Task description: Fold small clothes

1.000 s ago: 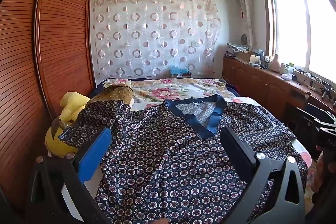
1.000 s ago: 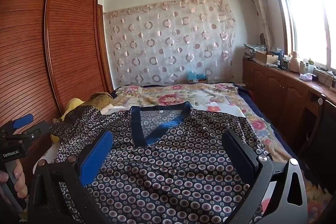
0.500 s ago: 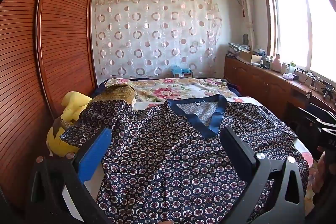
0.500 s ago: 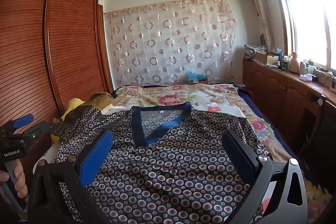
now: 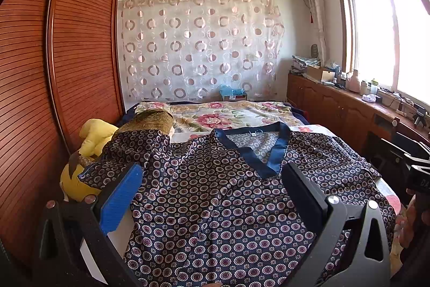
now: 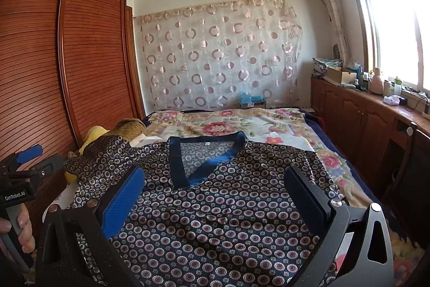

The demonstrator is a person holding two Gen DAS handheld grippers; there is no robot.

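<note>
Little has moved since the earlier frames: both grippers hold nearly the same station over the garment, the left wrist view having drifted only slightly. Patterned shirt (image 5: 215,206) lies spread flat, front up, across the near part of the bed (image 5: 236,112), its blue V-neck collar (image 5: 255,149) pointing toward the far end. One sleeve (image 5: 134,149) drapes to the left over a yellow plush toy (image 5: 94,136) beside the wooden wardrobe (image 5: 67,58); the other sleeve (image 5: 336,155) extends right toward the bed edge. Left gripper (image 5: 212,192) hangs above the shirt body, jaws spread wide, nothing between its blue pad and dark pad. Right gripper (image 6: 215,192) likewise hangs above the shirt just below the collar, jaws spread wide and empty. Whether either fingertip touches the fabric cannot be determined. In the right wrist view, a hand (image 6: 18,230) grips the handle of the other device at the left edge. Floral bedspread (image 6: 242,123) covers the far part of the bed; a circle-patterned curtain (image 6: 215,58) hangs on the far wall, and a wooden counter (image 6: 376,109) runs along the right under the window.
</note>
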